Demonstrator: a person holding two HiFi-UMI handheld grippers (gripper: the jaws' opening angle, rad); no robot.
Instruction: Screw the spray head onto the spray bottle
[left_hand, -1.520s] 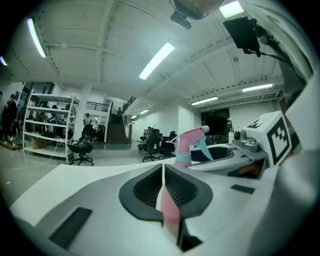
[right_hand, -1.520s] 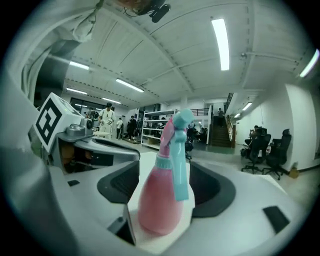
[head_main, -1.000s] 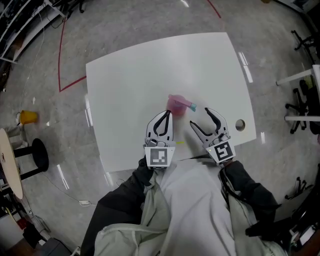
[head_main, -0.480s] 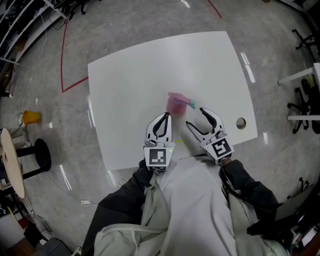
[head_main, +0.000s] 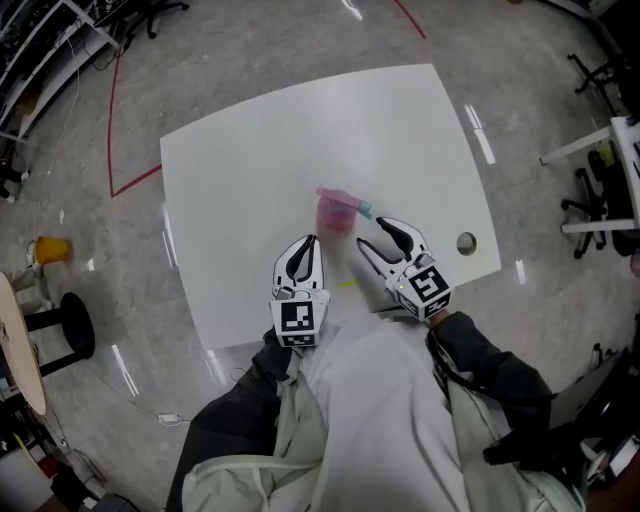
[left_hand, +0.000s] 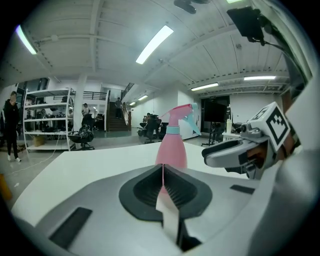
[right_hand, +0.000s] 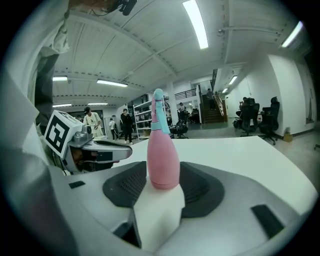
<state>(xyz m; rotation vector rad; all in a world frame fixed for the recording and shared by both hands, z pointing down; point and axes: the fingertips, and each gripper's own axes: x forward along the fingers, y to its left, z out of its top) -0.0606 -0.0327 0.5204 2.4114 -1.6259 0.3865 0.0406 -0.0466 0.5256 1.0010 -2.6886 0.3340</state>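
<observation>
A pink spray bottle (head_main: 336, 210) with a pink and teal spray head on its neck stands upright on the white table (head_main: 300, 130). My left gripper (head_main: 305, 243) is shut on nothing, low over the table just short of the bottle (left_hand: 171, 147). My right gripper (head_main: 374, 236) is open to the bottle's right, its jaws closing. In the right gripper view the bottle (right_hand: 162, 160) stands just beyond the jaws, and the pads do not touch it. Each gripper view shows the other gripper: the right one (left_hand: 240, 152) and the left one (right_hand: 95, 147).
A round cable hole (head_main: 466, 242) sits near the table's right front corner, and a small yellow mark (head_main: 345, 284) lies near the front edge. On the floor are a yellow object (head_main: 50, 248) and a black stool (head_main: 75, 325) at left, office chairs (head_main: 600, 190) at right.
My right gripper has moved closer to the bottle and its jaws have narrowed a little. The left gripper stays shut and has drawn back slightly. The bottle has not moved.
</observation>
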